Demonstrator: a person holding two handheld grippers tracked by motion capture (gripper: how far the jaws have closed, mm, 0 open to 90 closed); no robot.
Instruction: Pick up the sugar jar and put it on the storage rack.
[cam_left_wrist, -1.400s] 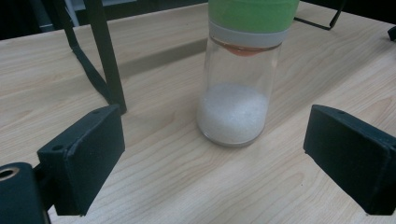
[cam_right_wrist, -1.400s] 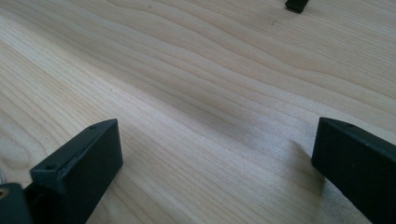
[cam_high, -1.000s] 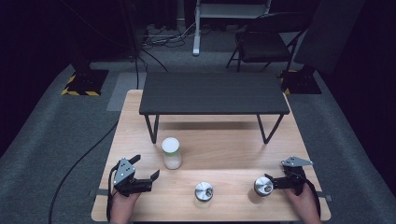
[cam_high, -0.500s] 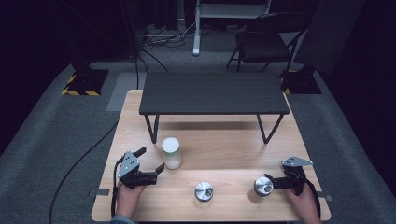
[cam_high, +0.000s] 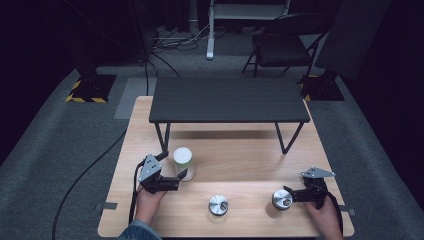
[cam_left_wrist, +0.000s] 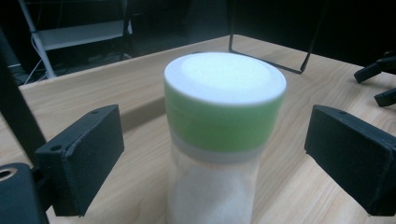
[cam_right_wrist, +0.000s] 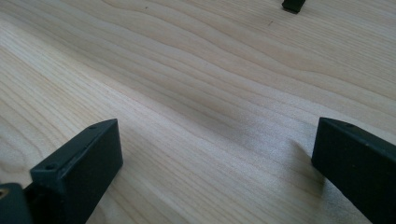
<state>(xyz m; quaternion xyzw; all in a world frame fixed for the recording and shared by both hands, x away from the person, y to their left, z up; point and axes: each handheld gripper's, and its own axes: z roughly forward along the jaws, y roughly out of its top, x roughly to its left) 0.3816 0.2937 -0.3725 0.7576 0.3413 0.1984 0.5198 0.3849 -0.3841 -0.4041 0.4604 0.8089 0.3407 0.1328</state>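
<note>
With the left gripper's (cam_high: 181, 176) fingers (cam_left_wrist: 81, 154) spread wide around the green-lidded jar (cam_left_wrist: 224, 135) near the table's (cam_high: 240, 150) left edge, untouched, a level, centred squeeze below the lid seemed best.

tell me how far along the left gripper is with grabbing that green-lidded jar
Done: the left gripper is lined up, the green-lidded jar standing upright between its open fingers. In hand: the approach; gaps show on both sides, so no pad touches the jar. Left: closing on it and lifting. The right gripper rests open over bare table, nothing between its fingers; in the high view two metal canisters stand untouched.
</note>
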